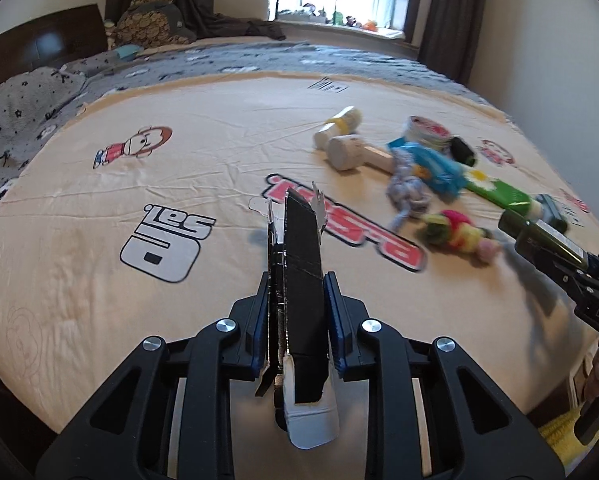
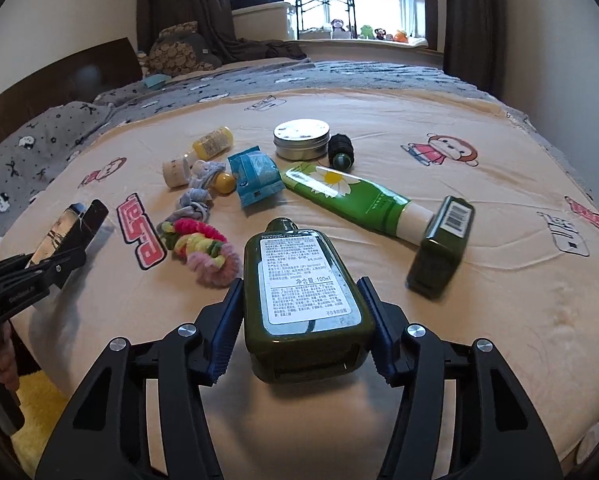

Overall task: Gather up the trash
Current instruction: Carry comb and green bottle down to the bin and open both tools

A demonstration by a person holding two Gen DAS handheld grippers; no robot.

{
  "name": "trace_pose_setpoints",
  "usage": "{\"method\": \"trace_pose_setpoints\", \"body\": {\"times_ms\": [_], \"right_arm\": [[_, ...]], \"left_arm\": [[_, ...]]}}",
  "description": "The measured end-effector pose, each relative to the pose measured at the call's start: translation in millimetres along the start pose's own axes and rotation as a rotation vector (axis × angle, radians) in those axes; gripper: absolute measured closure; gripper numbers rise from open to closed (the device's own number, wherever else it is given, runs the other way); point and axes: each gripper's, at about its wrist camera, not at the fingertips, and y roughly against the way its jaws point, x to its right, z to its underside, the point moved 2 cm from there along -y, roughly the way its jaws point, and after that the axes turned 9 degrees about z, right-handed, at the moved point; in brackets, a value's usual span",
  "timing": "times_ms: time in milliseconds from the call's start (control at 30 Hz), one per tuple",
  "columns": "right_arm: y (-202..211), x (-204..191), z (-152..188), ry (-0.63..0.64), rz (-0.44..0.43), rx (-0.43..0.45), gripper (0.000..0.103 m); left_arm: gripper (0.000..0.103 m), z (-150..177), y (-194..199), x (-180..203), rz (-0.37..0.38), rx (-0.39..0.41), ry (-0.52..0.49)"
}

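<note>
Black torn packaging (image 1: 299, 264), foil-lined with a white flap at its near end, is pinched edge-up in my left gripper (image 1: 297, 308), jaws narrow on it. So from the left wrist view one piece of trash is picked up, but I see no bin, so I judge it not yet dropped anywhere. At about 2 o'clock the rest lies scattered on the cream bedsheet (image 1: 99, 280): a white bottle (image 1: 345, 152), a blue packet (image 1: 431, 164), a bunch of scrunchies (image 1: 459, 232) and a round tin (image 1: 427, 130). At 3 o'clock my right gripper (image 1: 567, 268) comes in carrying something dark green. Nothing stands between me and the pile.

From the right wrist view, my right gripper (image 2: 305, 312) is clamped on a dark green lotion bottle (image 2: 303, 292), label up, lifted just above the sheet as far as I can judge. Ahead at 12 o'clock lies the green tube (image 2: 351, 196) with the daisy, its white cap touching a dark green box (image 2: 443, 248) at 1 o'clock, which looks blurred. Further back sit the tin (image 2: 301, 138), a small dark roller bottle (image 2: 341, 150) just beside it, the blue packet (image 2: 255, 176), a yellow bottle (image 2: 211, 144) and a white cup (image 2: 175, 172). Scrunchies (image 2: 203, 248) lie at 11 o'clock; my left gripper (image 2: 65, 248) with its packaging is at 9 o'clock. Most of the pile is left, and which pieces count as trash I can only guess.
</note>
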Motion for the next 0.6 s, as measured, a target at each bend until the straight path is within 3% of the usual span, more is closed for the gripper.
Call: {"method": "trace_pose_setpoints", "body": {"times_ms": [267, 600], "right_arm": [[79.5, 0.1, 32.6, 0.051, -0.009, 0.055, 0.046], [104.6, 1.9, 108.1, 0.088, -0.08, -0.075, 0.046]], "left_arm": [[0.079, 32.3, 69.8, 54.8, 0.087, 0.071, -0.094], [0.079, 110.9, 95.8, 85.2, 0.212, -0.023, -0.136]]}}
